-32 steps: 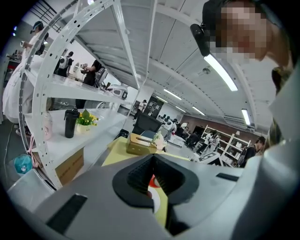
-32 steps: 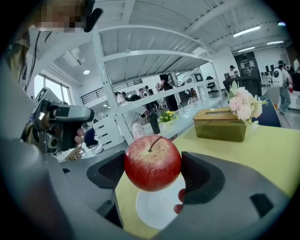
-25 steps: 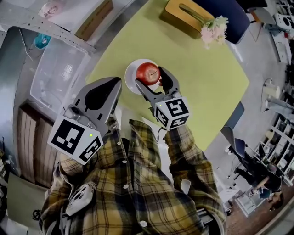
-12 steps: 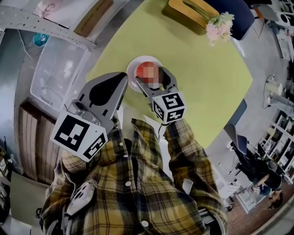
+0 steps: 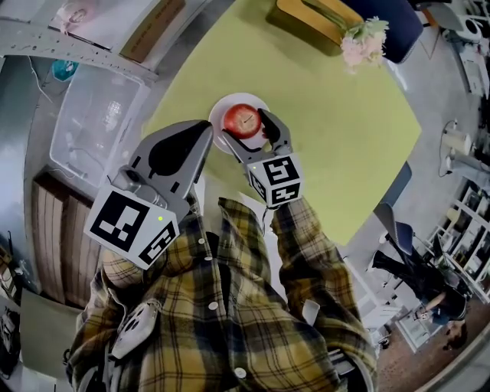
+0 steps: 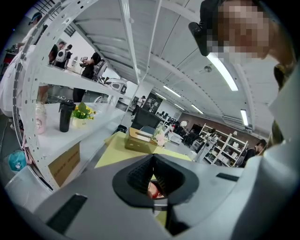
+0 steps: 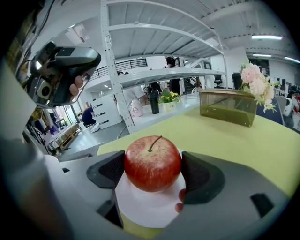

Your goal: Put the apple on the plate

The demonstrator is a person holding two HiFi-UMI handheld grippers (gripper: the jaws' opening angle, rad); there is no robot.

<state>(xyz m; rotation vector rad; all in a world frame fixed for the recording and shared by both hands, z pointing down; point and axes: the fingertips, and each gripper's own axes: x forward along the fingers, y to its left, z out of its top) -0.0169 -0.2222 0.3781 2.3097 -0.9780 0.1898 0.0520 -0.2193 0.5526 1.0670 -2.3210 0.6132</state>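
A red apple point(image 5: 242, 120) stands on a small white plate point(image 5: 220, 126) near the front edge of the yellow-green table point(image 5: 337, 145). My right gripper point(image 5: 246, 126) reaches in from the near side, its two black pads pressed against the apple's sides. In the right gripper view the apple point(image 7: 152, 163) is upright, stem up, over the plate point(image 7: 140, 206), with the right gripper point(image 7: 153, 171) shut on it. My left gripper point(image 5: 200, 132) hovers just left of the plate, off the table's edge, jaws together and holding nothing. In the left gripper view its closed tips point(image 6: 153, 161) hide most of the apple.
A wooden box point(image 5: 314, 19) and a bunch of pale flowers point(image 5: 364, 42) stand at the table's far side. A clear plastic bin point(image 5: 96, 115) and white shelving point(image 5: 69, 46) lie to the left. A blue chair point(image 5: 387, 23) sits beyond the table.
The right gripper has edged slightly left and away with the apple, which now sits low on the plate. The left gripper has drawn nearer the plate and stays shut.
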